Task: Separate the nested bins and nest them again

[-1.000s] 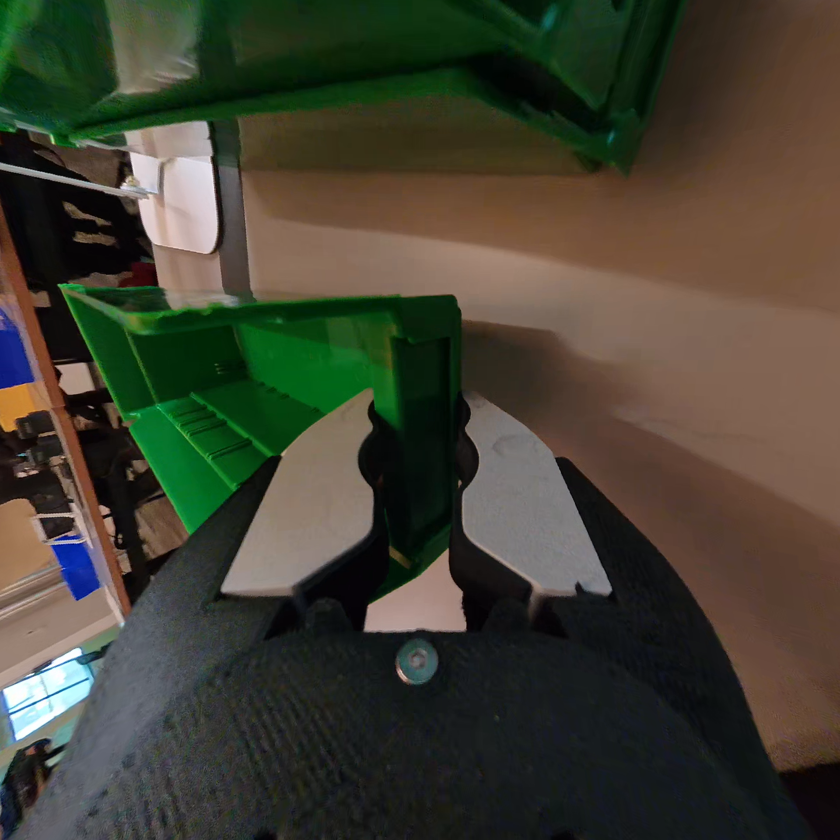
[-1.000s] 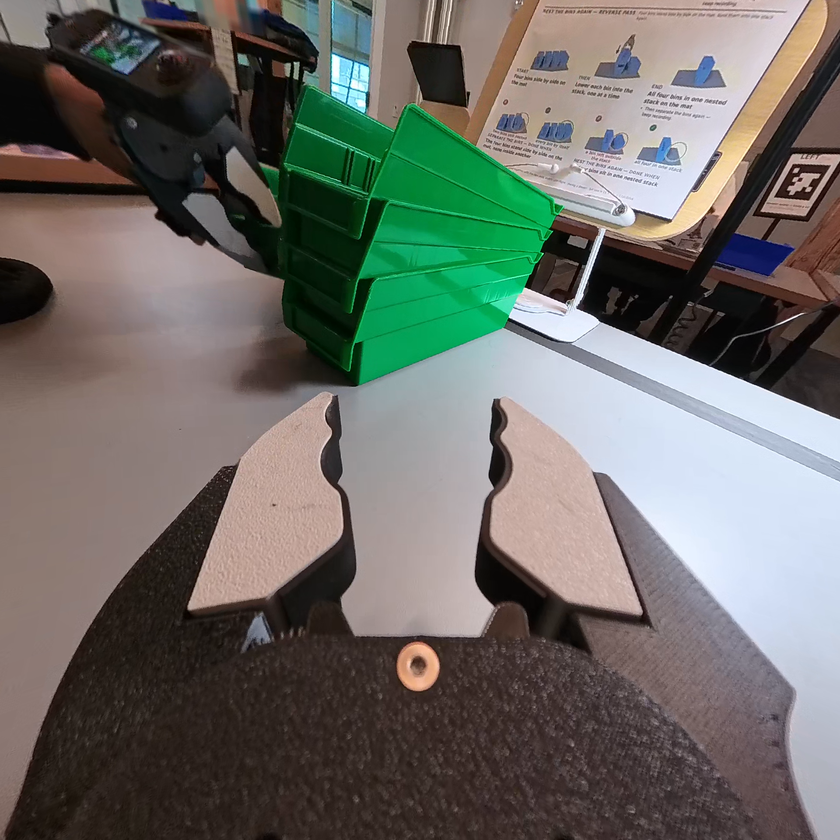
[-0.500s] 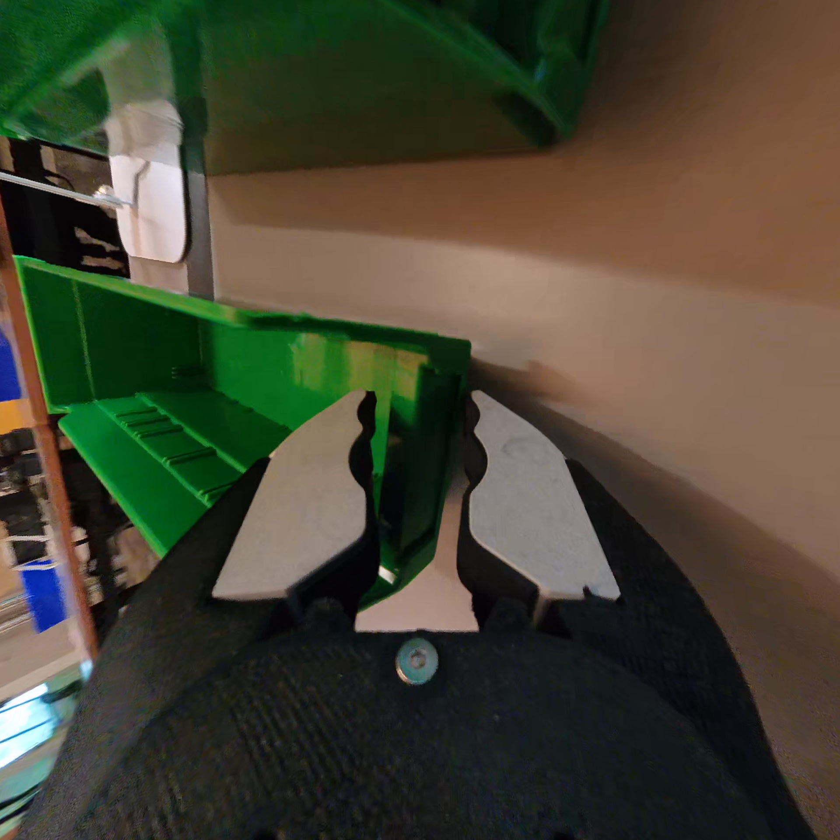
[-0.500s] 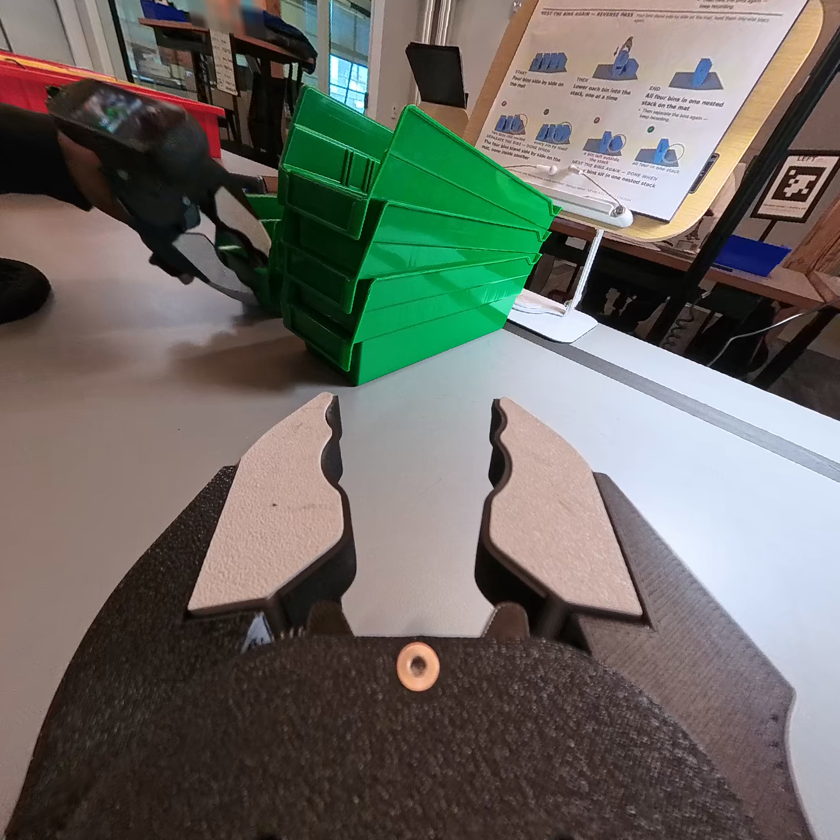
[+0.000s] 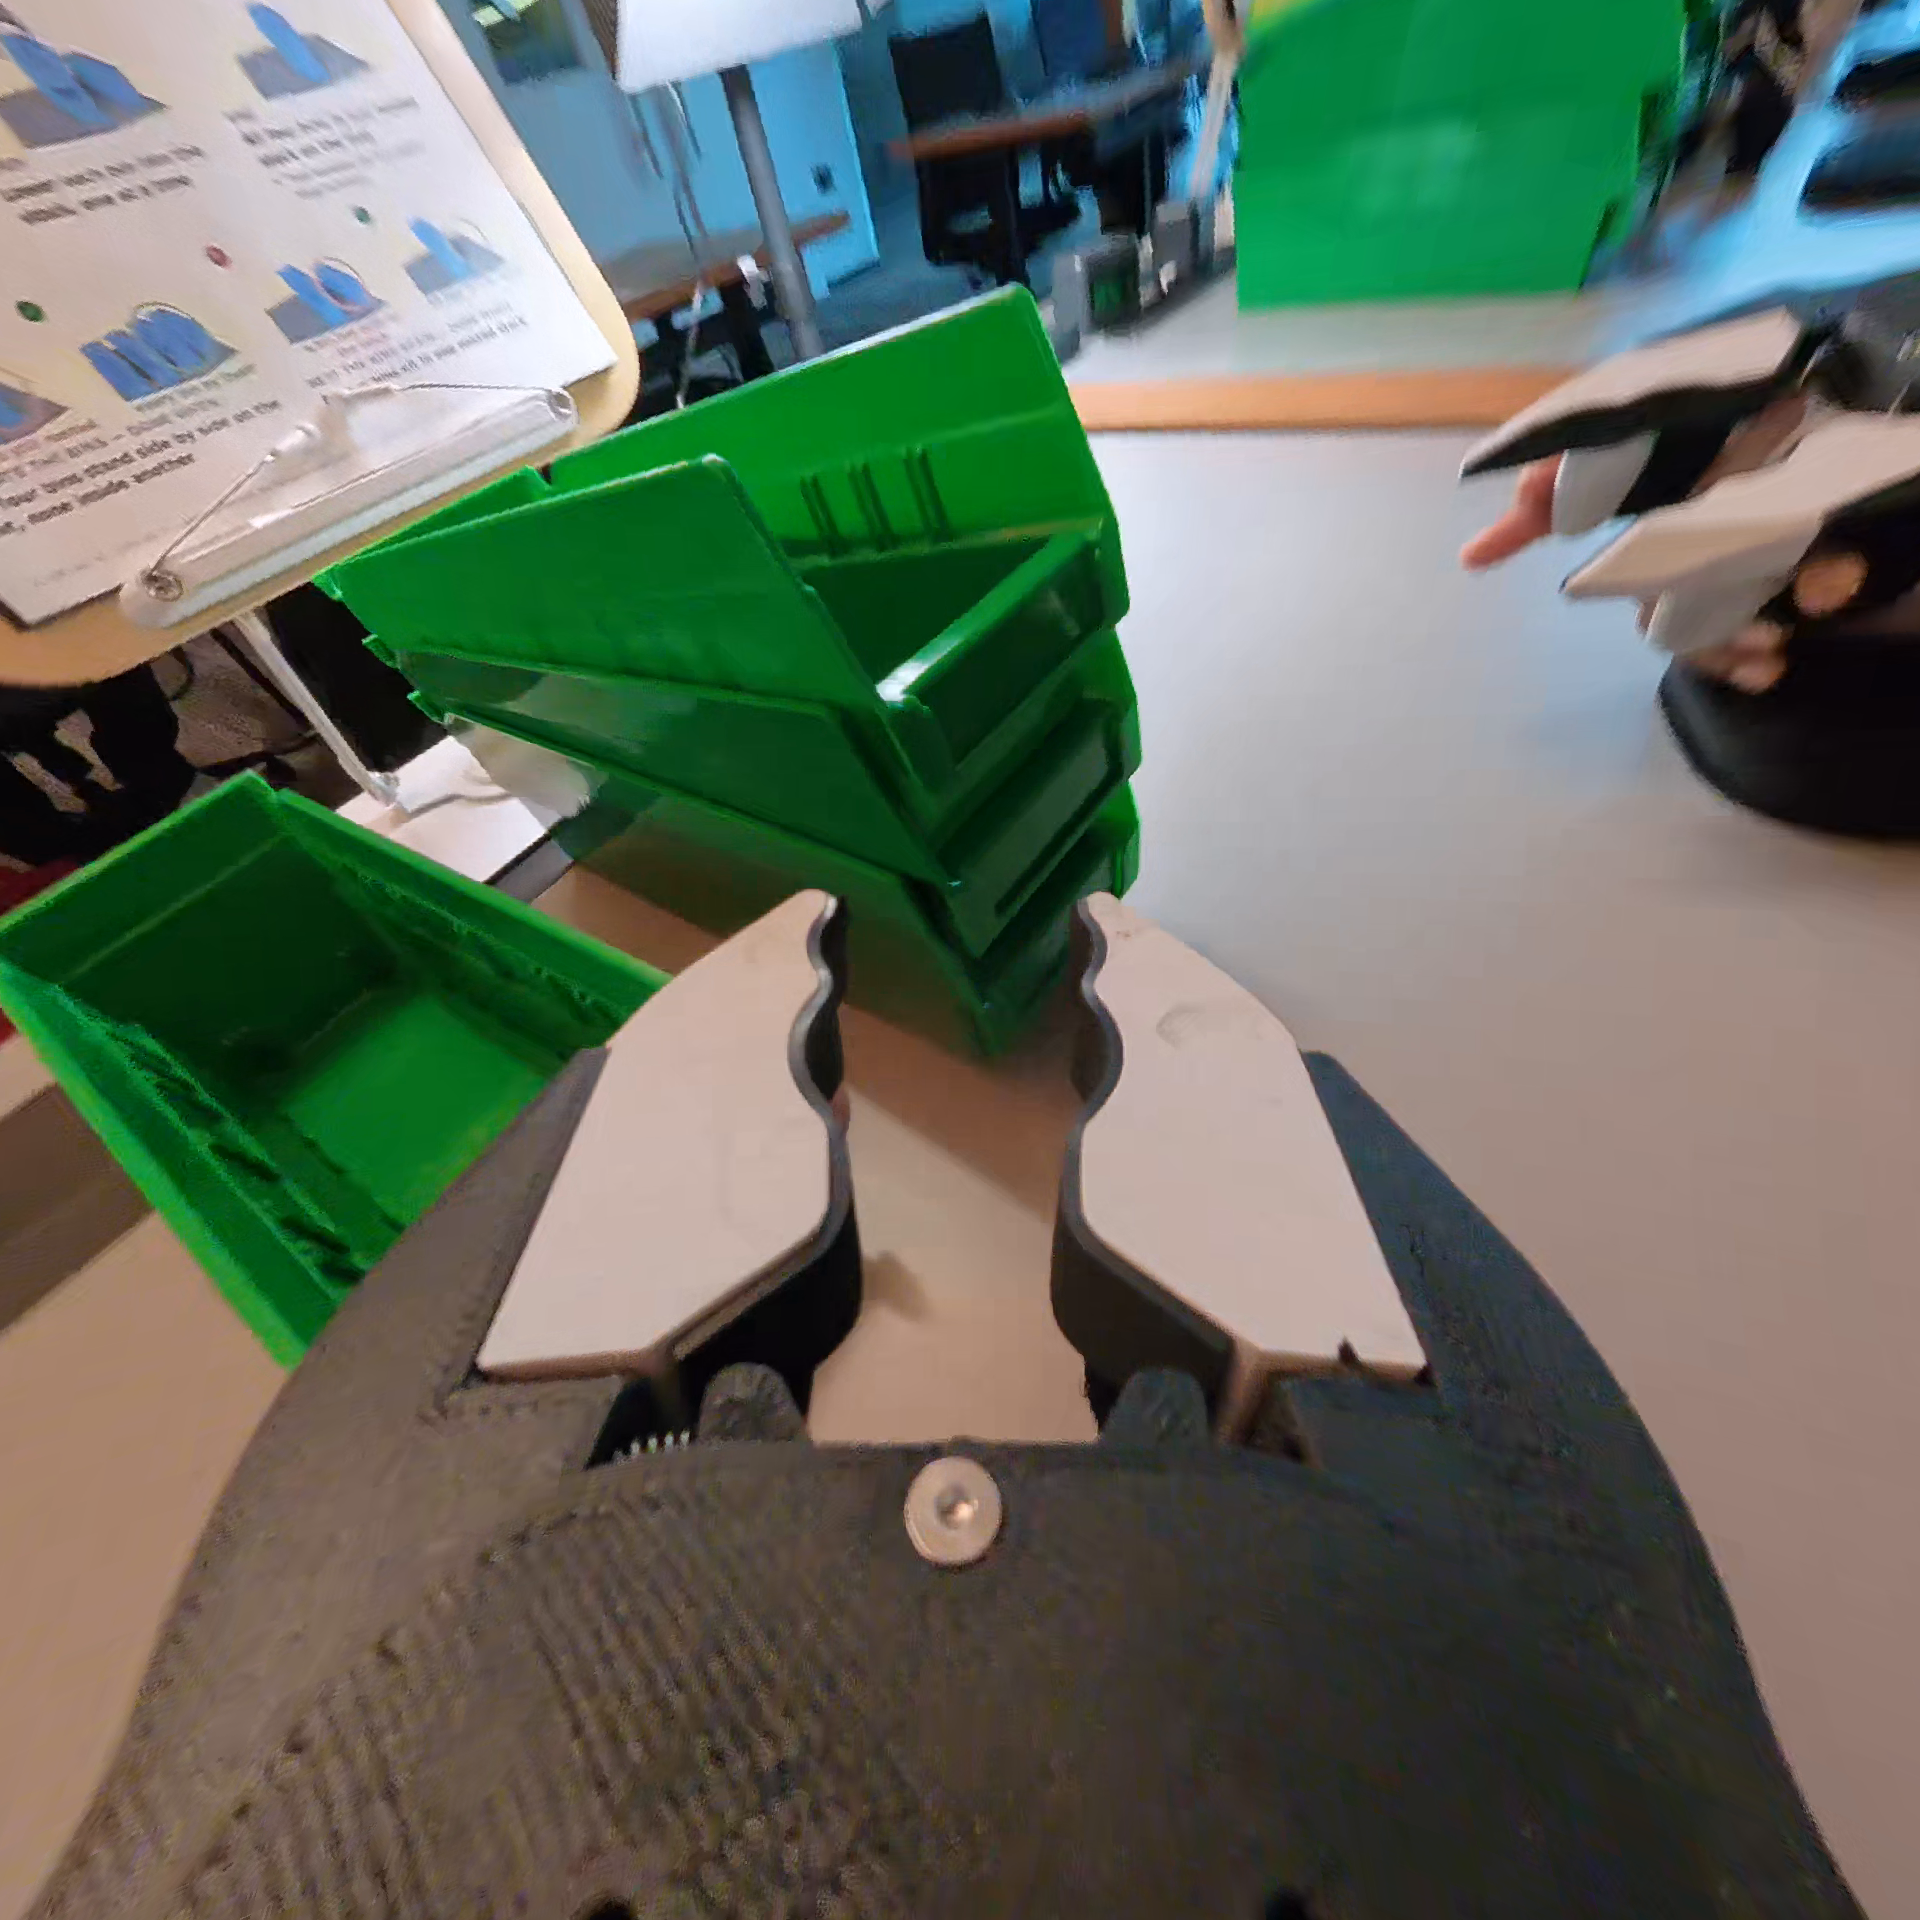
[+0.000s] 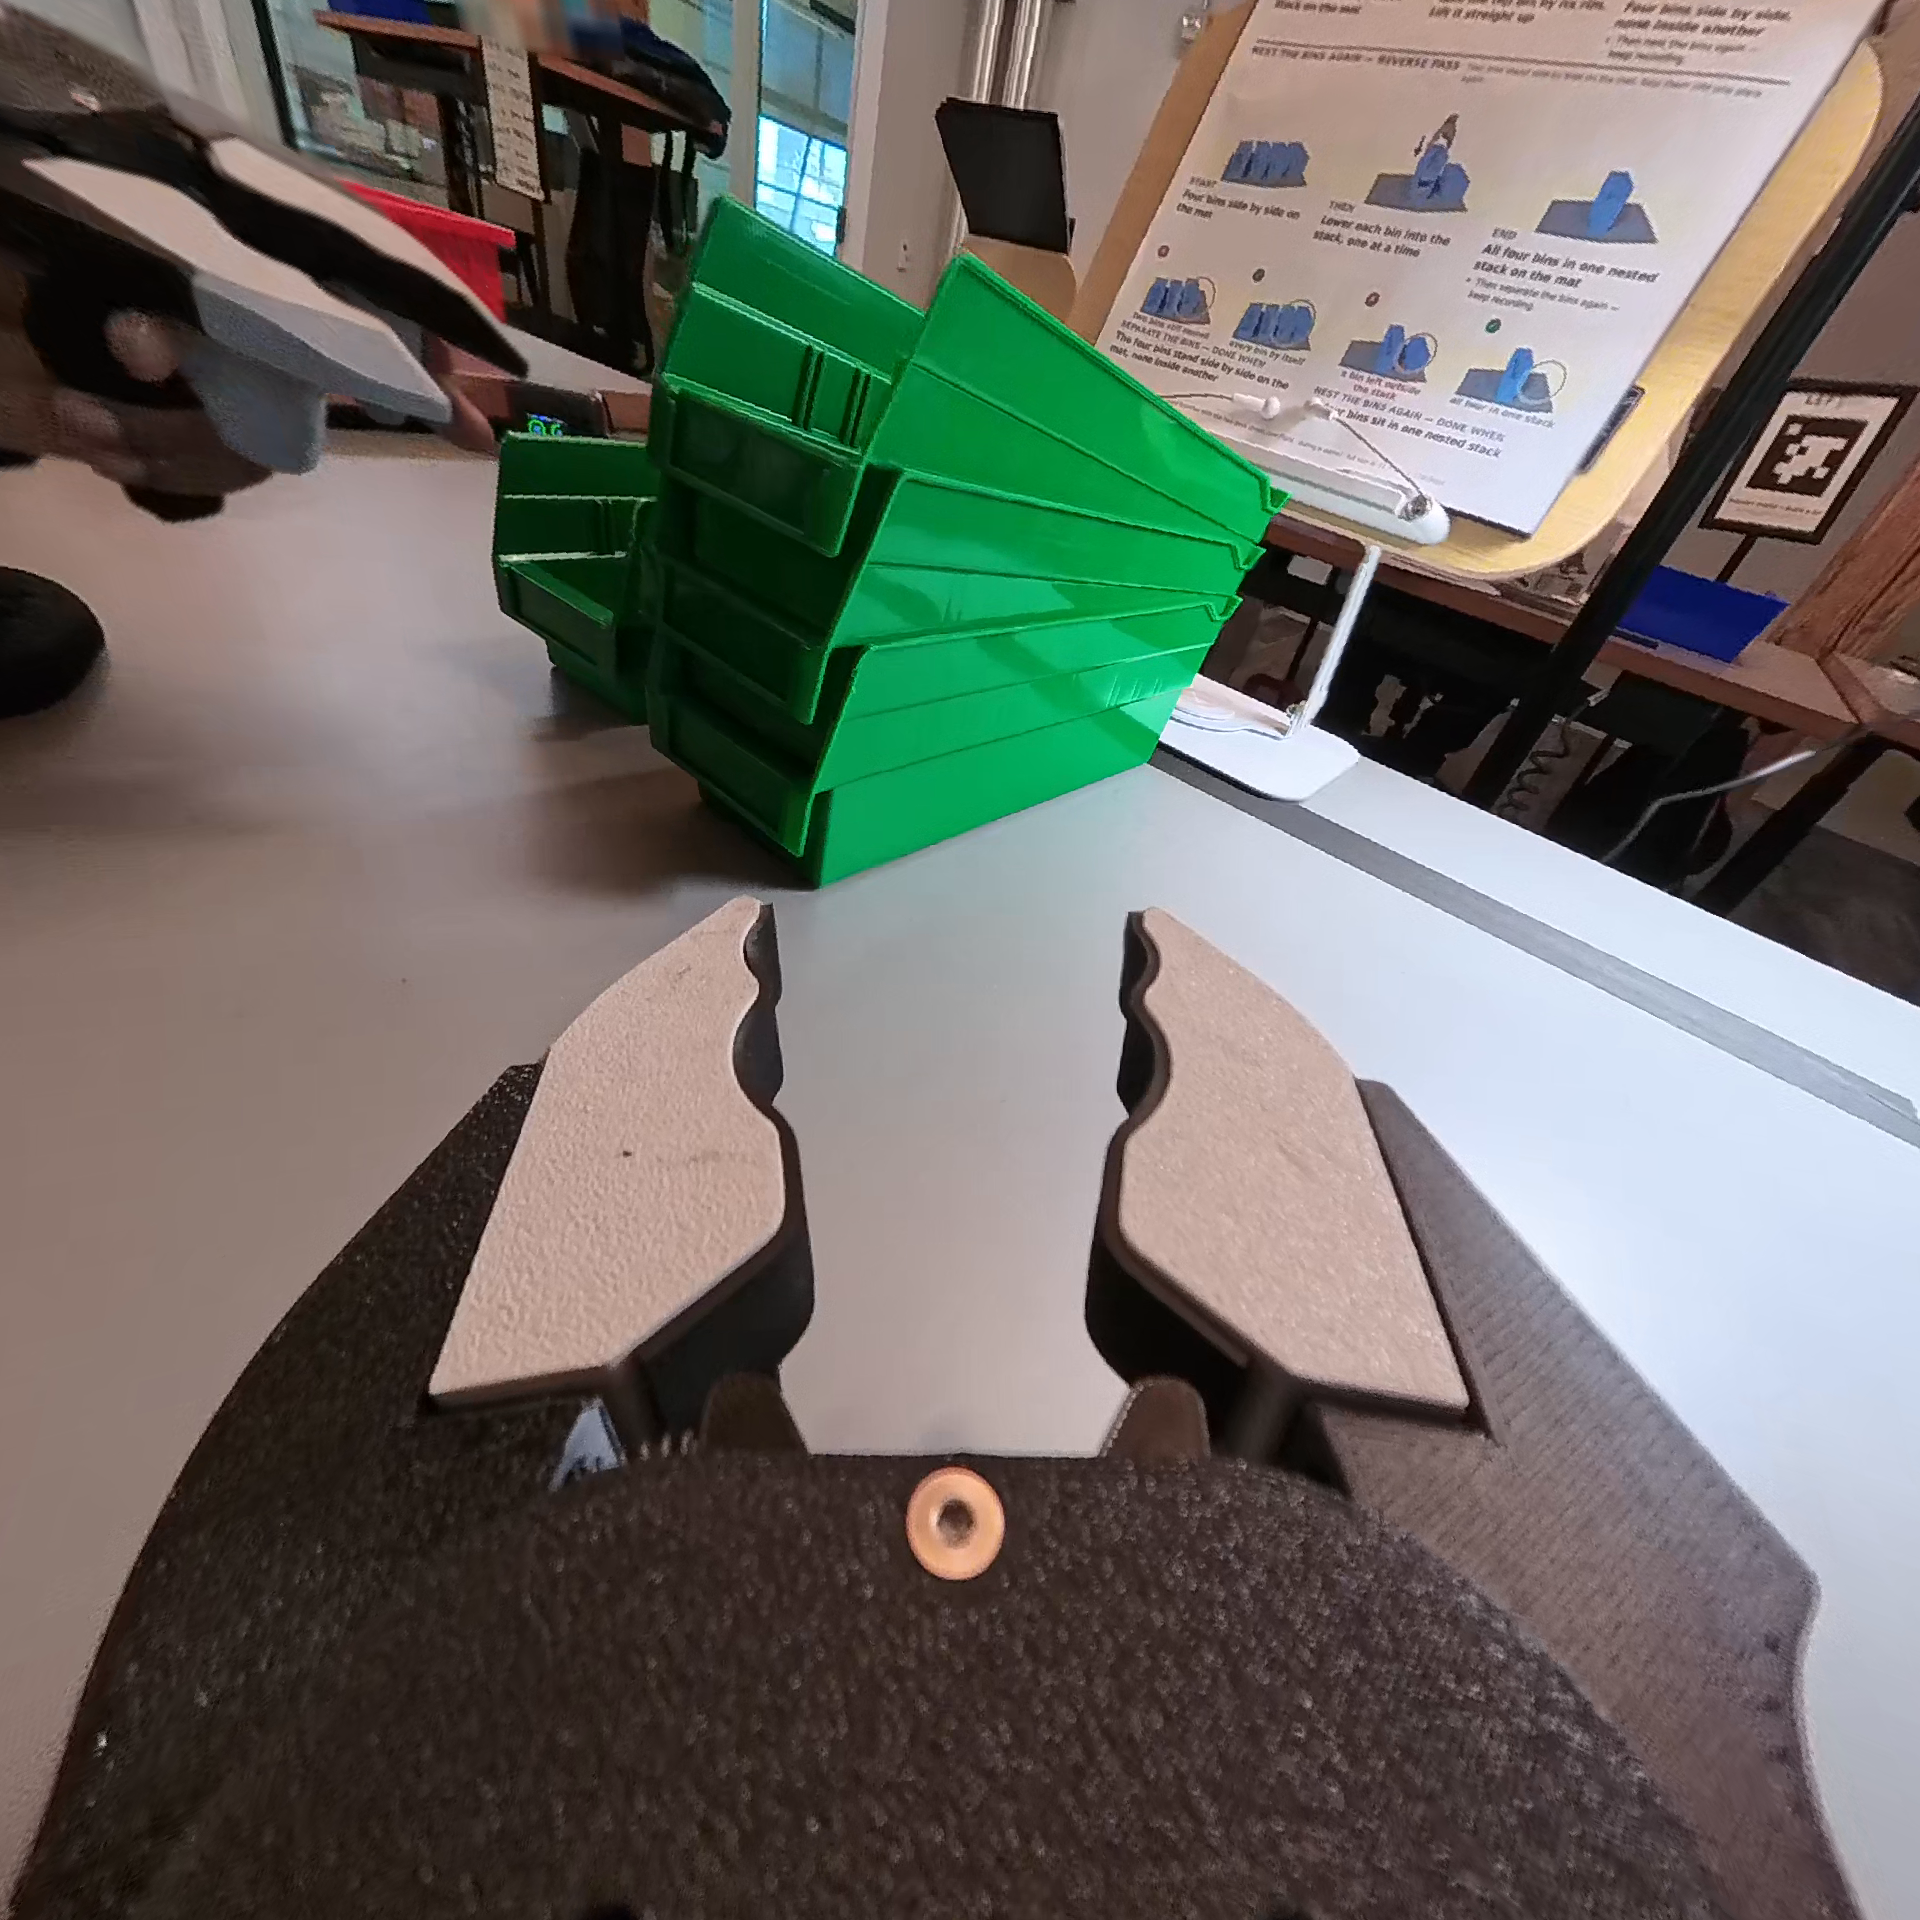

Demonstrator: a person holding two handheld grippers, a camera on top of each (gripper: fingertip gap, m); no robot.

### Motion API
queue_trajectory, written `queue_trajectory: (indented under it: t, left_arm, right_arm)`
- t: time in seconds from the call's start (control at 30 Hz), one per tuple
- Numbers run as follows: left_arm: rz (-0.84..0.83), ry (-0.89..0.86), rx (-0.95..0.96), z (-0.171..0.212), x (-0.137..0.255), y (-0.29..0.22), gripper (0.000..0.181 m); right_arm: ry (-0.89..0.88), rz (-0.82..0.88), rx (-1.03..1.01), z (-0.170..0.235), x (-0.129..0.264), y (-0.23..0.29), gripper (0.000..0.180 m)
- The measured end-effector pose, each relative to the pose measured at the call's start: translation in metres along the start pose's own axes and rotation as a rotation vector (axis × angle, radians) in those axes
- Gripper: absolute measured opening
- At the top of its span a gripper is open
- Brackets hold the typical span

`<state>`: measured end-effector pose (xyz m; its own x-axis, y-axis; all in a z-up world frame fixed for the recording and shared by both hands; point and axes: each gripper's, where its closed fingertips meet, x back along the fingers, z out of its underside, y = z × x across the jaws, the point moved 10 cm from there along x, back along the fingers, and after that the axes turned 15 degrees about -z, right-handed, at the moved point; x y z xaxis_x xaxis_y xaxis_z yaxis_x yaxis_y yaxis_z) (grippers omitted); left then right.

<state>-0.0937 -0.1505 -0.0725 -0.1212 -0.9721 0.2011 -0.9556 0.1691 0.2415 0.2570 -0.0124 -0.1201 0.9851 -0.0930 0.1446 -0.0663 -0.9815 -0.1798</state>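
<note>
A stack of several nested green bins (image 5: 831, 707) stands tilted on the grey table (image 5: 1455, 1039). One single green bin (image 5: 260, 1039) sits upright on the table to the left of the stack, apart from it. My left gripper (image 5: 956, 935) is open and empty, just in front of the stack's low end. In the right wrist view the stack (image 6: 935, 582) is ahead, the single bin (image 6: 566, 561) is behind its left side, and my left gripper (image 6: 478, 384) hovers at the upper left. My right gripper (image 6: 951, 925) is open and empty, short of the stack; it also shows at the far right of the left wrist view (image 5: 1522, 530).
An instruction board (image 6: 1455, 208) on a white stand (image 6: 1278, 748) stands behind the stack at the table's back edge. A dark round object (image 5: 1818, 748) lies on the table at the right of the left wrist view. Desks and chairs stand beyond the table.
My left gripper has let go of the single bin, which now rests on the table beside the stack, and has opened and drawn back. My right gripper has stayed open and still.
</note>
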Motion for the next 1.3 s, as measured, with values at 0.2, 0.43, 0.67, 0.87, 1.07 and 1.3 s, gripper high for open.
queue_trajectory:
  t: [0.2,0.43,0.67,0.87,1.07,1.3]
  left_arm:
    - [-0.042,0.013,0.168,0.026,0.012,-0.016,0.043]
    - [-0.104,0.024,0.158,0.036,0.022,-0.017,0.042]
    - [-0.145,0.001,0.131,0.040,0.039,-0.018,0.040]
    - [-0.133,-0.022,0.149,0.039,0.047,-0.018,0.040]
    - [-0.123,-0.023,0.140,0.040,0.047,-0.021,0.039]
    - [-0.119,-0.001,0.132,0.043,0.042,-0.023,0.039]
  right_arm:
    - [0.057,-0.053,0.208,-0.053,-0.034,0.005,0.056]
    - [0.389,-0.216,0.542,-0.124,-0.123,0.025,0.054]
    - [0.815,-0.274,0.684,-0.119,-0.204,0.020,0.045]
    - [0.965,-0.280,0.689,-0.107,-0.224,0.014,0.035]
    - [0.975,-0.315,0.672,-0.114,-0.222,0.009,0.032]
    - [0.895,-0.268,0.700,-0.155,-0.210,-0.009,0.029]
